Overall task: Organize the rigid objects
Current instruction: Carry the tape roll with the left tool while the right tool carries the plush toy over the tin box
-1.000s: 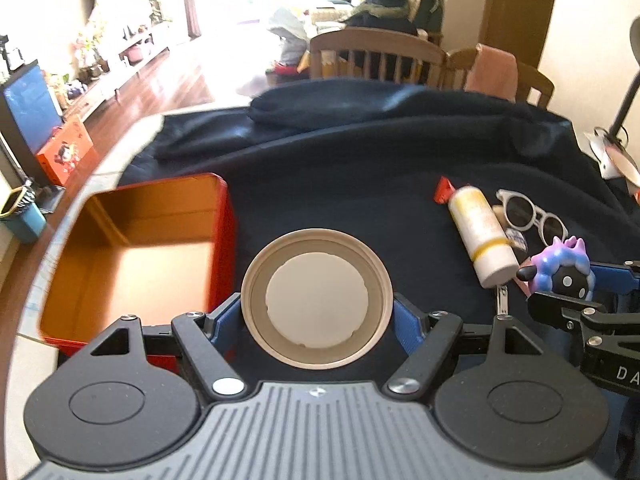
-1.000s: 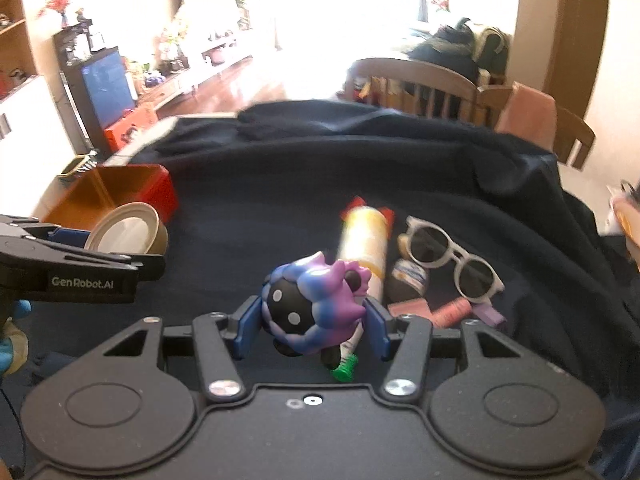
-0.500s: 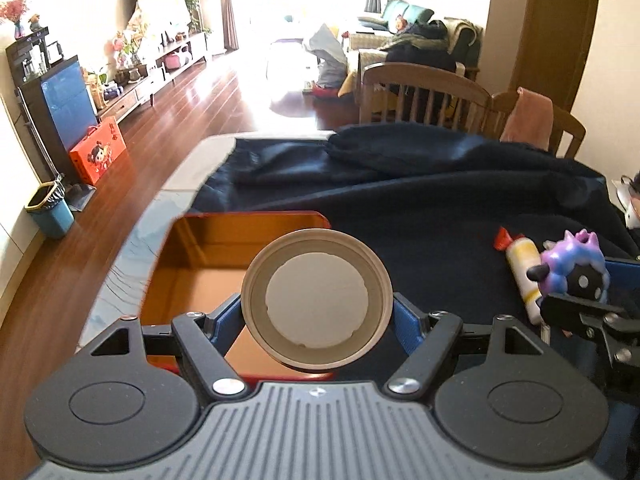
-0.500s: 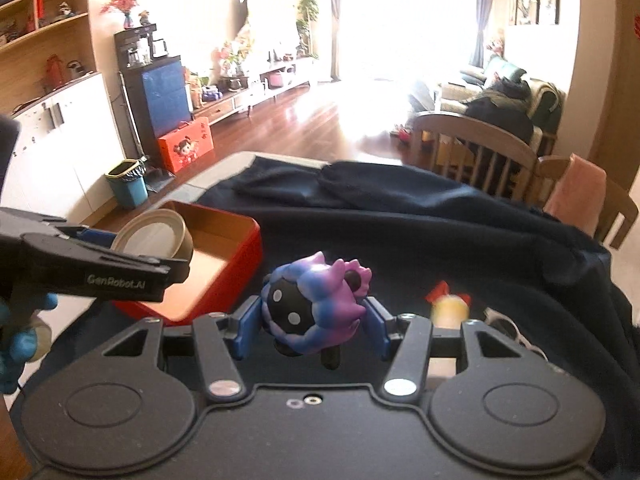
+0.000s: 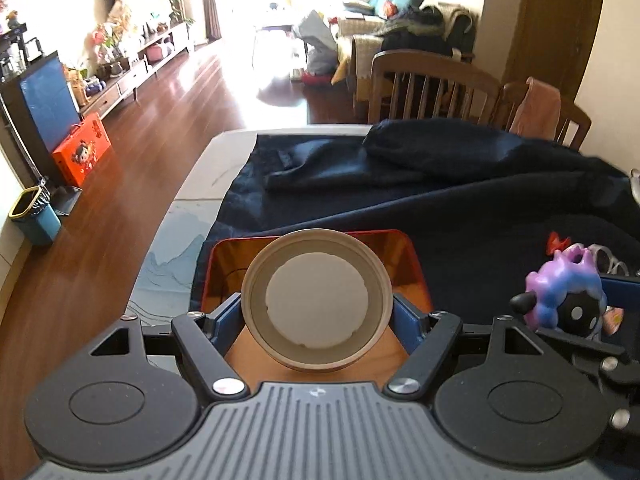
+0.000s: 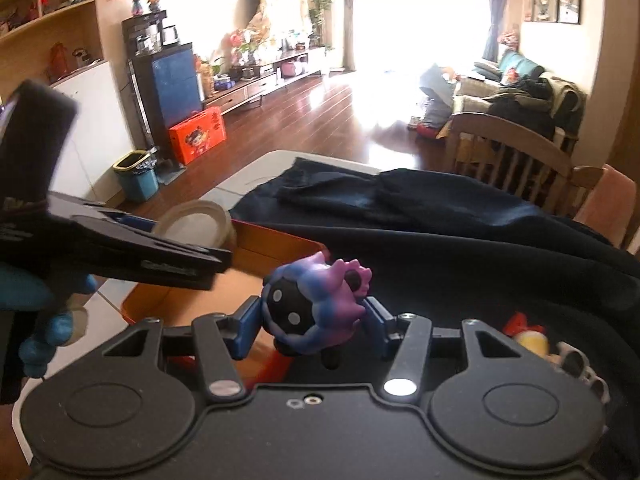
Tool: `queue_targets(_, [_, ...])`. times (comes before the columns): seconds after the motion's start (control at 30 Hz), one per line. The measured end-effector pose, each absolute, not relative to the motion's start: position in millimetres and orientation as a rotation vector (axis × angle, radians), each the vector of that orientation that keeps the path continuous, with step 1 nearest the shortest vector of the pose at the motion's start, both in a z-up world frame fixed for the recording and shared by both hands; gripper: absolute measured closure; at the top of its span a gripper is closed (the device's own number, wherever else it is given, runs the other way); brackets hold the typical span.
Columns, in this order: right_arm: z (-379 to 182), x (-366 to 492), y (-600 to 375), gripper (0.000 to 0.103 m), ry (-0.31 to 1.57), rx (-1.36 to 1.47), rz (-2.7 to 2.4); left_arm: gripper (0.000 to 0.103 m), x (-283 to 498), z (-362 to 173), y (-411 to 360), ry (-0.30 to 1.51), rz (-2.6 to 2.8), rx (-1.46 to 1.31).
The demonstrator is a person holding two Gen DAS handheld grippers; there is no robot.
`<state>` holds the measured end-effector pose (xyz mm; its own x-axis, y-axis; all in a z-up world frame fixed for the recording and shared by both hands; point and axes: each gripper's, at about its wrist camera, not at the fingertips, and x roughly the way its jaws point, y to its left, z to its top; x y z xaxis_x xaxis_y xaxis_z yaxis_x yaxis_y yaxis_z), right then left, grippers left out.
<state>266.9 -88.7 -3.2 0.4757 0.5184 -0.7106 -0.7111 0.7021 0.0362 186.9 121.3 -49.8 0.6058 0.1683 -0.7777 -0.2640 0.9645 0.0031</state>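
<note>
Room: a sunlit living room with a wood floor lay behind a table (image 5: 188, 184) draped in a dark blue cloth (image 5: 460, 200).
Box: a red box (image 5: 412, 268) with an orange inside sat on the cloth near the table's edge; what showed of its floor looked bare.
Left gripper (image 5: 318, 316): its fingers were clamped on a round beige lid (image 5: 318, 300), held over the box.
Right gripper (image 6: 314, 320): its fingers were clamped on a purple and blue spiky toy (image 6: 316, 304), held at the box's near corner.
Progress: judged early; both things were carried but neither was in the box yet.
Left to do: a yellow tube (image 6: 530, 340) and white glasses (image 6: 580, 364) lay on the cloth.
Lid: shallow, raised rim, pale flat centre.
Toy: black dotted face, stubby spikes.
</note>
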Motion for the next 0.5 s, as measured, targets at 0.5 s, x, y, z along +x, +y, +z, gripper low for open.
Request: queue_targets(0.5, [-69.4,279.1,4.5,0.050,0.862,-0.443,0.838,0.026,233.2,-107.5,175.6,1.028,0.149,-0.094])
